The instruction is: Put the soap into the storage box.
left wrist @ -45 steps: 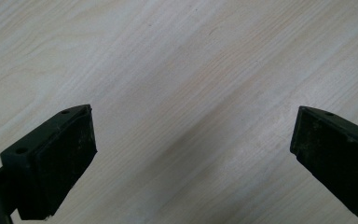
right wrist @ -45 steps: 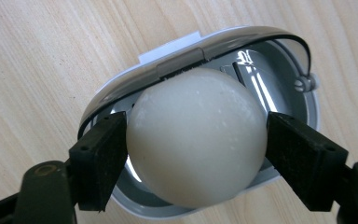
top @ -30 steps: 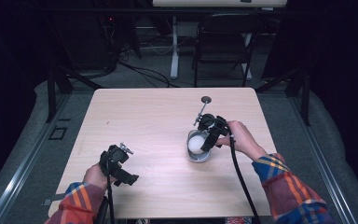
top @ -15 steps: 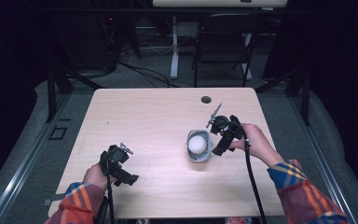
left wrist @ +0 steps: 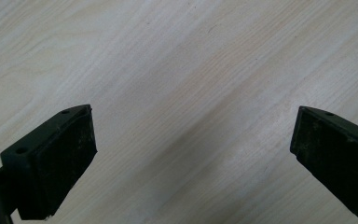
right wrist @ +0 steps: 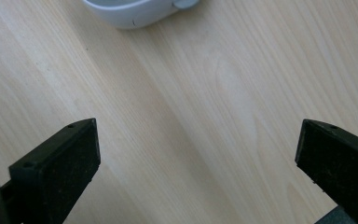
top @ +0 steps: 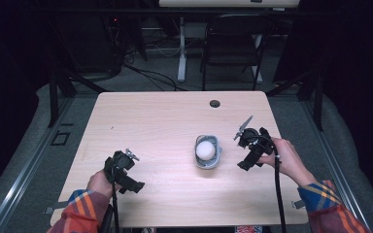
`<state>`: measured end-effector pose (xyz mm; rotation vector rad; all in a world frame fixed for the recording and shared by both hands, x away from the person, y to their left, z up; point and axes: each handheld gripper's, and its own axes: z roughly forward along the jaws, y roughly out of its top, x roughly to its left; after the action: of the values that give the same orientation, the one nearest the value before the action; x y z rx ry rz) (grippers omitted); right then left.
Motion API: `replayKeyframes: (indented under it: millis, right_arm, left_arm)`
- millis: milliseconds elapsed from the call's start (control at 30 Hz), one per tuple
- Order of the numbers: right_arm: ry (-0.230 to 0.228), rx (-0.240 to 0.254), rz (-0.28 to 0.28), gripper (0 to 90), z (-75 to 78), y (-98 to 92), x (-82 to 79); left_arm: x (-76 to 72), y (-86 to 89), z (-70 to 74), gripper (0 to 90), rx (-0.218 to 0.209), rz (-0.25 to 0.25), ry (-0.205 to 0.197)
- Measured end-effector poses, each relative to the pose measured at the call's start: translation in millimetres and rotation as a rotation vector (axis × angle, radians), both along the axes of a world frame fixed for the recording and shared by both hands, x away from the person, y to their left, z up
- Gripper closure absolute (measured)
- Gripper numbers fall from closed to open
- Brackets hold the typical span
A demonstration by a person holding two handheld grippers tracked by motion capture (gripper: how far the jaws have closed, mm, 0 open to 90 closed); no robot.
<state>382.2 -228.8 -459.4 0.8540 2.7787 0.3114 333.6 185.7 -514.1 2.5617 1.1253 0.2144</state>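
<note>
While the grey cup (top: 208, 152) with the white ball (top: 205, 149) inside it stands right of centre on the worktop (top: 165, 121), the right tool (top: 243, 165) sits just right of it, apart from it. Its jaws have just been opening and now stand wide apart with bare wood between them; the cup's rim (right wrist: 135, 11) lies beyond them in the right gripper view. At the near left, the left tool (top: 138, 186) is also spread wide over bare worktop (left wrist: 186, 93), well apart from the cup.
</note>
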Motion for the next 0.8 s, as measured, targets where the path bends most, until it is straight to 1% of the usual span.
replayKeyframes:
  millis: [33,100,133,167,200,233,300,333,367,433,533,567,600,633,700,733,767,800]
  right_arm:
    - [0.005,-0.005,-0.006,0.0,-0.3,-2.9,-1.2]
    - [0.0,0.002,-0.023,0.0,-3.7,-7.9,-4.9]
    - [0.005,0.001,-0.022,0.0,-5.1,-10.2,-6.3]
    - [0.009,0.019,-0.03,0.0,-8.0,-11.5,-8.2]
    - [0.012,0.005,-0.026,0.0,-9.5,-13.4,-9.7]
    - [0.016,0.005,-0.034,0.0,-15.2,-17.0,-14.3]
    - [0.024,0.01,-0.033,0.0,-17.2,-18.1,-15.7]
    - [0.017,-0.012,-0.033,0.0,-19.4,-19.8,-18.1]
    - [0.019,0.0,-0.037,0.0,-22.1,-21.4,-20.2]
    - [0.016,0.006,-0.045,0.0,-27.2,-24.5,-25.5]
    - [0.017,0.001,-0.051,0.0,-34.1,-30.6,-32.9]
    - [0.019,0.014,-0.059,0.0,-38.4,-33.1,-35.9]
    - [0.018,-0.007,-0.06,0.0,-40.6,-36.7,-38.8]
    - [0.017,-0.018,-0.061,0.7,-42.0,-39.2,-40.5]
    - [-0.001,0.002,-0.082,4.1,-46.9,-47.3,-47.3]
    - [-0.011,0.03,-0.119,4.5,-53.0,-54.8,-53.1]
    - [0.0,0.013,-0.119,4.6,-53.4,-58.1,-53.7]
    - [0.0,0.013,-0.119,4.6,-53.4,-58.1,-53.7]
  left_arm:
    - [-0.1,0.0,0.0,0.2,-0.001,0.001,0.0]
    - [-0.1,0.1,0.0,0.2,-0.001,0.001,-0.001]
    - [0.0,0.1,-0.1,0.2,0.0,0.0,0.0]
    - [0.0,0.0,-0.1,0.2,-0.001,0.0,0.002]
    - [-0.1,-0.1,-0.1,0.2,-0.001,-0.002,0.001]
    - [-0.2,-0.1,0.0,0.2,-0.001,-0.002,-0.001]
    - [0.0,-0.2,-0.2,0.2,-0.002,-0.001,0.004]
    - [0.0,-0.2,-0.2,0.2,0.0,-0.003,0.003]
    - [-0.1,-0.3,-0.2,0.2,0.0,-0.003,0.002]
    - [-0.2,0.0,0.2,0.2,0.0,-0.006,0.0]
    - [0.0,-0.2,-0.1,0.2,0.001,-0.005,0.004]
    - [0.0,-0.6,-0.4,0.2,0.003,-0.005,0.003]
    - [0.0,-0.8,-0.3,0.2,0.005,-0.006,0.003]
    - [-0.1,-0.9,-0.2,0.2,0.005,-0.006,0.001]
    - [0.0,-1.2,-0.3,0.2,0.004,-0.007,0.003]
    - [0.1,-1.8,-0.8,0.2,0.006,-0.01,0.005]
    - [0.1,-1.8,-0.8,0.2,0.006,-0.01,0.005]
    - [0.2,-2.1,-1.0,0.2,0.008,-0.013,0.007]
